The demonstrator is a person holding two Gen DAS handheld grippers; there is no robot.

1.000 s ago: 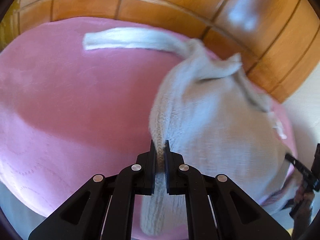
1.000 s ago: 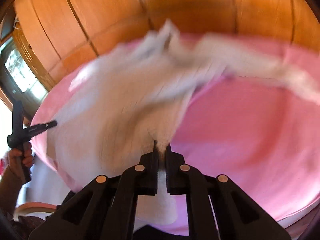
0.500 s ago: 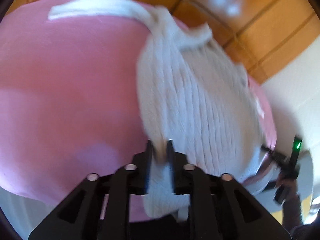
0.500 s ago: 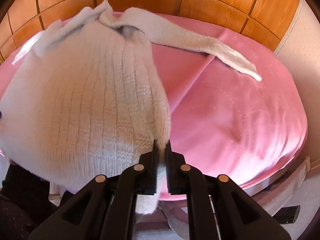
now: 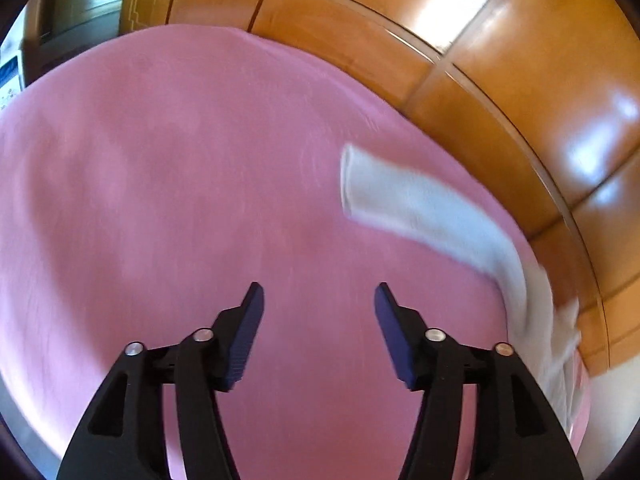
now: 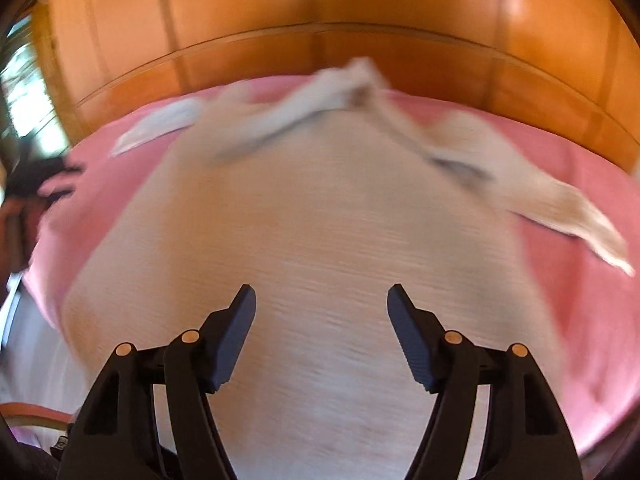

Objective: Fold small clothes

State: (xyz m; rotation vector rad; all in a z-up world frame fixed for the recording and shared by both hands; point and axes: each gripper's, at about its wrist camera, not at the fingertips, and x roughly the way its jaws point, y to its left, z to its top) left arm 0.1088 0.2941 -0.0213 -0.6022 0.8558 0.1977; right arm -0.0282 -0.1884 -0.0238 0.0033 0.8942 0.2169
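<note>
Right wrist view: the white sweater (image 6: 312, 232) lies spread on the pink bedspread (image 6: 592, 320), filling the frame's centre beneath the right gripper (image 6: 321, 300), whose jaws have just been opening, nothing between them. In the left wrist view the left gripper (image 5: 319, 298) has likewise just been opening, empty over bare pink, one sleeve (image 5: 404, 204) at the right.

Glossy wooden panelling (image 5: 520, 60) behind pink bed (image 5: 160, 180); perhaps a window (image 6: 24, 92)

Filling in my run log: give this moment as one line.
stage: sweater spread on pink bed | left tongs: just opened, empty | right tongs: just opened, empty, over sweater | sleeves: unfolded
</note>
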